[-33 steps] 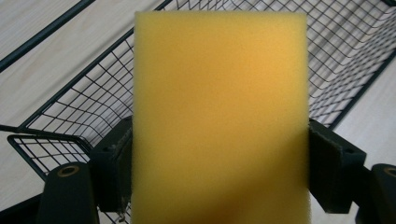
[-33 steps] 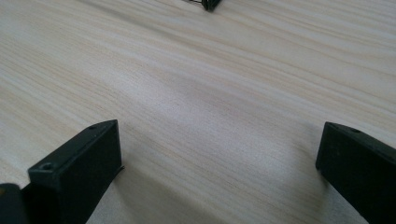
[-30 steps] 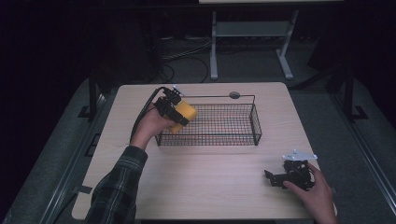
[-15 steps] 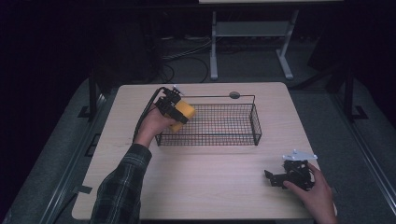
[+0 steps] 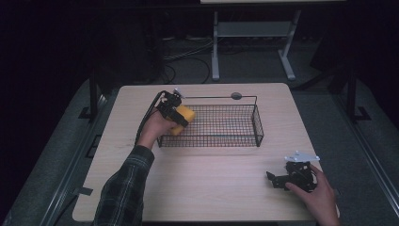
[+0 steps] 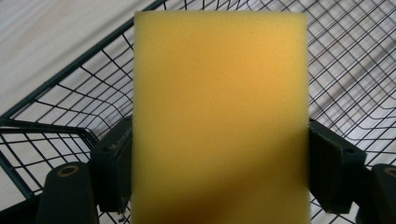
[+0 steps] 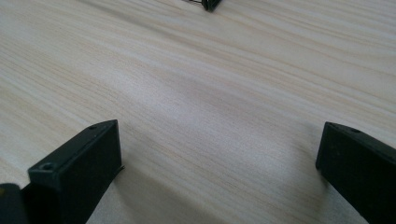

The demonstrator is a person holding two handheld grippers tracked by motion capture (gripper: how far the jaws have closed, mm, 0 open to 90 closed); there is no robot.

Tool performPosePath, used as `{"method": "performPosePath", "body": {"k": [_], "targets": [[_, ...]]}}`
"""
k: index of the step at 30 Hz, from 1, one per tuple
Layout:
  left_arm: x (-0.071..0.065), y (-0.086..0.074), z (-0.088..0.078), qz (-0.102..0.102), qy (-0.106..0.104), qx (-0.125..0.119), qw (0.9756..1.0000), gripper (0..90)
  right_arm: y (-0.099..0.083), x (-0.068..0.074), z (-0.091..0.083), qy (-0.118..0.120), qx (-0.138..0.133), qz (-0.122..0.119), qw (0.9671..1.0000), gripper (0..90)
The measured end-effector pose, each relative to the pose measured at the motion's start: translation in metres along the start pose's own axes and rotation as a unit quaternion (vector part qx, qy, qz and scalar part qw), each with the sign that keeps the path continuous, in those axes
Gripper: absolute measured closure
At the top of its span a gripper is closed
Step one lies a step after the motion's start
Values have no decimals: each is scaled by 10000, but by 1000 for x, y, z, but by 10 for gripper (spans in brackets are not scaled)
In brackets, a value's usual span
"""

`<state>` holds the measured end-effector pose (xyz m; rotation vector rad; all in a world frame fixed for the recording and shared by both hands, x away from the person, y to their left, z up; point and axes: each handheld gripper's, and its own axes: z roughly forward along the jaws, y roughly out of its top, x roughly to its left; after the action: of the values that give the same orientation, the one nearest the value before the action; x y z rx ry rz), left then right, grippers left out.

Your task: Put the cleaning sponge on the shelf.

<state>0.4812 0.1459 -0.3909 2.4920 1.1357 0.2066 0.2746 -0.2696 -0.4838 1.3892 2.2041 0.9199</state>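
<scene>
Your left gripper (image 5: 176, 113) pinches the yellow sponge (image 6: 219, 116) over the wire basket's (image 5: 258, 125) left end; your right gripper's (image 5: 282, 178) fingers are spread above the table (image 7: 196, 93).

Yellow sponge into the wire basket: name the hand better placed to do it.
Left. The left gripper already clamps the yellow sponge over the wire basket corner. The right gripper sits open and empty on the table.

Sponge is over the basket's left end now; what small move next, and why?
Probably lower the left gripper a little further, then open it: the sponge is clamped between its jaws above the basket floor, inside the rim, not yet resting on the wire.
</scene>
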Motion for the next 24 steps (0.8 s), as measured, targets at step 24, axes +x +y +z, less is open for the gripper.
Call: {"method": "performPosePath", "body": {"k": [24], "targets": [[-2, -5, 9, -9, -106, 247, 9996, 195, 0, 0, 0, -1, 5, 0, 10000, 0]]}}
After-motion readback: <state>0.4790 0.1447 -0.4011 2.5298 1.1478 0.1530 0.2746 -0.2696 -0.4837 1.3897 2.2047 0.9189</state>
